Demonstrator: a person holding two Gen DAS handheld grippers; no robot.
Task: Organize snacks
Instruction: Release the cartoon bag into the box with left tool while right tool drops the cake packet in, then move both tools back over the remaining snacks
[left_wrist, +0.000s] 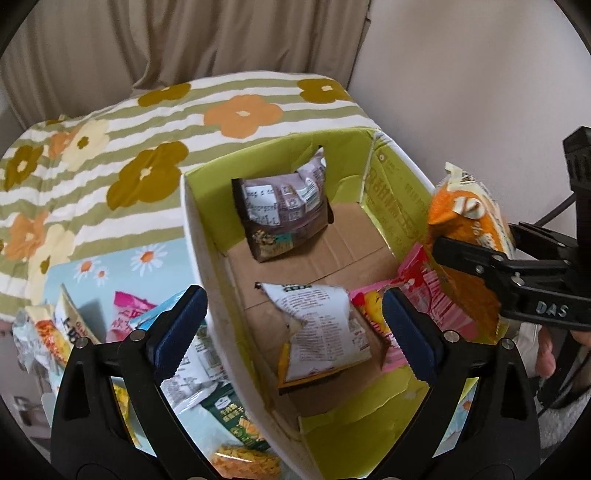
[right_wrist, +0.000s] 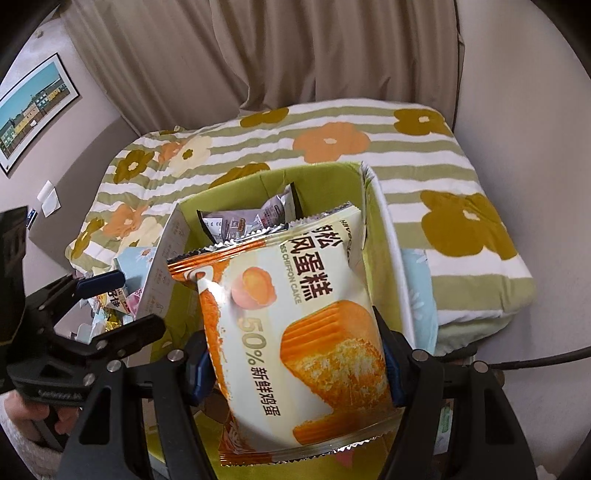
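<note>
My box (left_wrist: 295, 236) sits open at centre, three packets inside. My right gripper (right_wrist: 295, 365) pinches the cake bag (right_wrist: 295, 314) at 6 o'clock over it: light, puffy, slick, crushable, best held by its sides. My left gripper (left_wrist: 293, 325) hangs spread, empty.

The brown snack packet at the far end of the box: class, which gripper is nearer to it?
Left. The left gripper hangs open over the box's near end, facing the brown snack packet; the right gripper, holding the cake packet, is outside the side wall.
</note>
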